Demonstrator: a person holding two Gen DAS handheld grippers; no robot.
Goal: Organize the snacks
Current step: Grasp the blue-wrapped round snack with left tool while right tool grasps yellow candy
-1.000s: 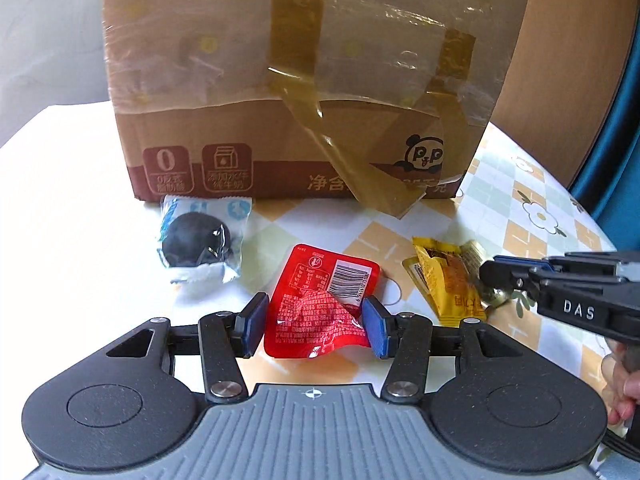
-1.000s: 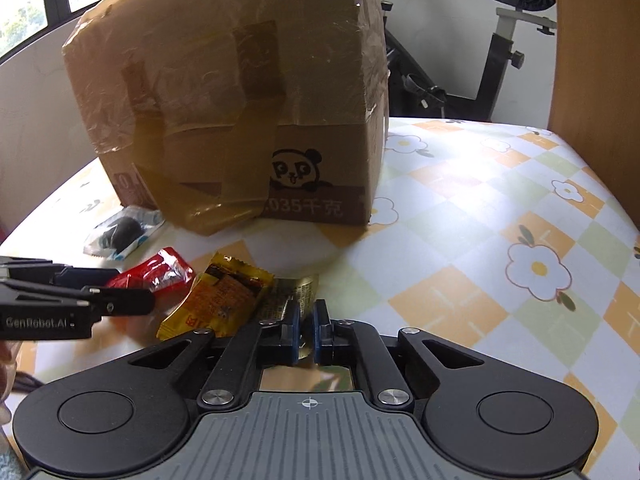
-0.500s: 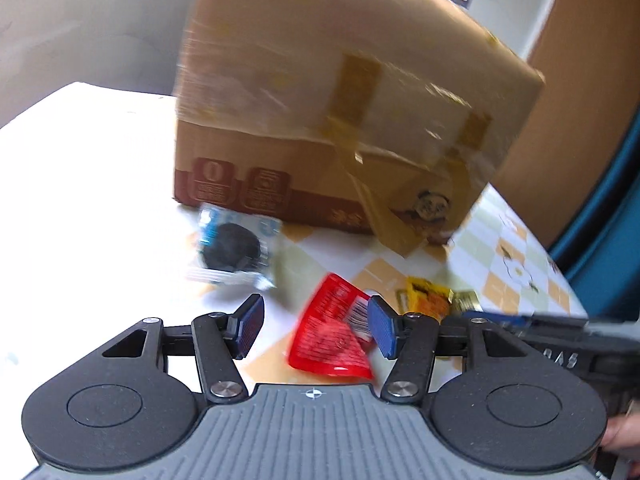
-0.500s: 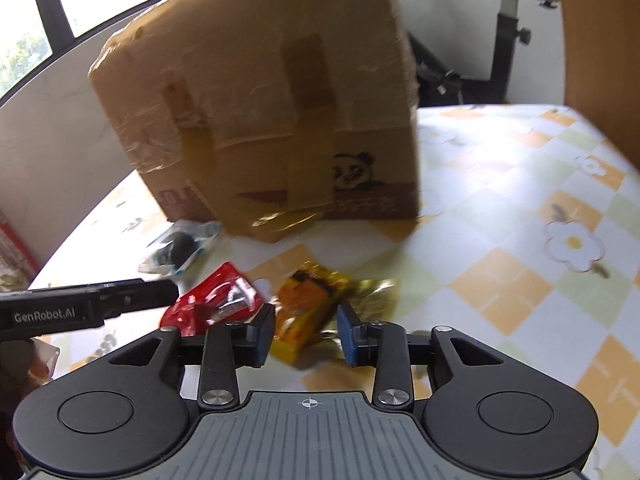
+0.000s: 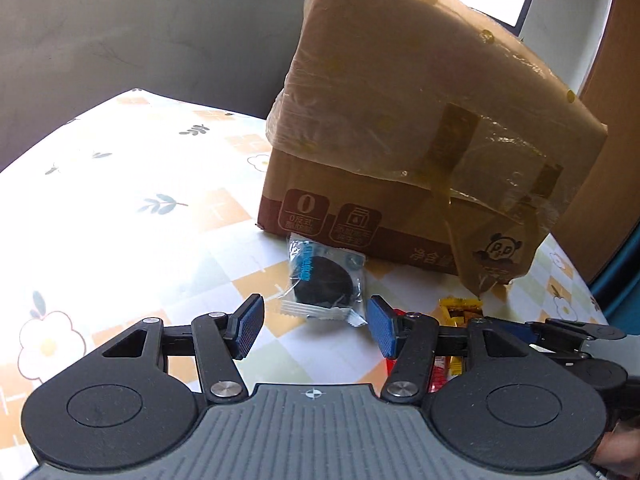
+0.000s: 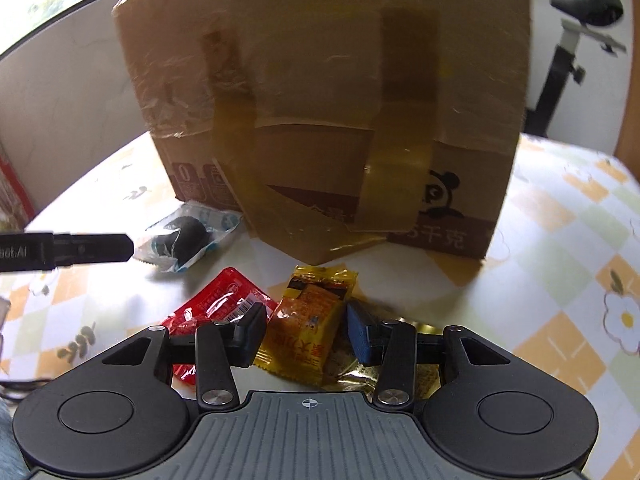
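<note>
4 snack packets lie on the floral checked tabletop [image 5: 132, 216] in front of a taped cardboard box [image 5: 420, 152], though the left wrist view shows only 1 in full. That one is a clear wrapper with blue print holding a round black snack [image 5: 324, 284]; it lies just ahead of the left tongs [image 5: 316, 330], its far end touching or just short of the box's base, I cannot tell which. The left tongs are spread wide, blue pads facing each other with nothing between them. Behind the right-hand finger, slivers of a red packet [image 5: 438, 372] and a yellow packet [image 5: 458, 308] show, and the right tongs [image 5: 560, 330] reach in from the right edge. From the right wrist view, the right tongs [image 6: 306, 330] are spread around the near part of the yellow packet [image 6: 312, 320], an orange-and-yellow crinkled wrapper with printed characters, lying flat; whether the pads touch it is unclear. Just left of it, touching or overlapping, lies the red packet [image 6: 224, 308], glossy, with a white barcode label. A gold foil wrapper [image 6: 352, 368] peeks out under the right-hand finger. Farther left, the black snack packet [image 6: 188, 240] sits near the box corner [image 6: 320, 100], with the left tongs [image 6: 120, 248] just beside it.
</note>
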